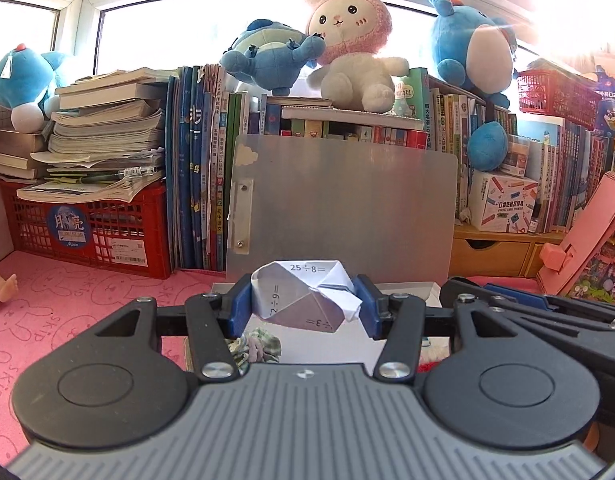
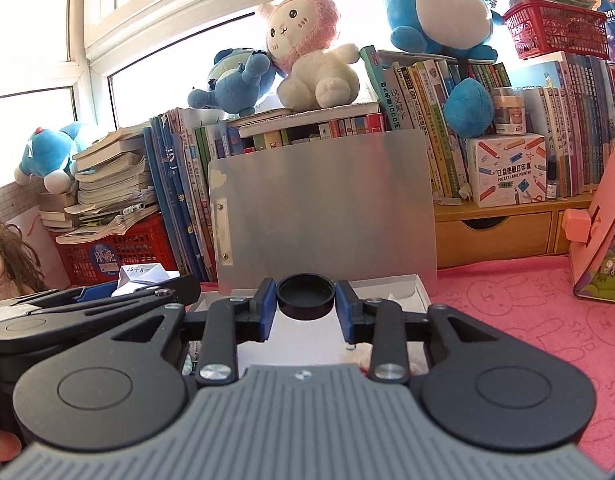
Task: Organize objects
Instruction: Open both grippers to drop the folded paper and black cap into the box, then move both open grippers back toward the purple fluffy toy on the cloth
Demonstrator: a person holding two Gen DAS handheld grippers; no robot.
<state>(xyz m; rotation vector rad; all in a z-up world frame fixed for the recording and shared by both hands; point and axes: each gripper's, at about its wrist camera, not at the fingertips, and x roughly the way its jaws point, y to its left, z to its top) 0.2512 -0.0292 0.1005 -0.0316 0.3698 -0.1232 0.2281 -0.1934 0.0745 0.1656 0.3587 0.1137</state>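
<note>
My left gripper point(image 1: 305, 302) is shut on a folded paper shape point(image 1: 307, 294) printed with division sums, held above a white box point(image 1: 403, 290). My right gripper point(image 2: 305, 302) is shut on a round black cap point(image 2: 305, 294), its blue pads point(image 2: 267, 304) pressing both sides, over the same white box point(image 2: 417, 290). In the right wrist view the left gripper and its paper shape point(image 2: 141, 274) show at the left. The right gripper's arm point(image 1: 547, 308) shows at the right of the left wrist view.
A silver clipboard point(image 1: 343, 204) leans against rows of books behind the box. Plush toys point(image 1: 355, 44) sit on top. A red crate point(image 1: 87, 228) with stacked books stands left, a doll point(image 2: 5, 260) beside it. A wooden drawer unit point(image 2: 495, 236) and pink stand point(image 1: 587, 236) are right. Pink mat point(image 2: 527, 312) covers the desk.
</note>
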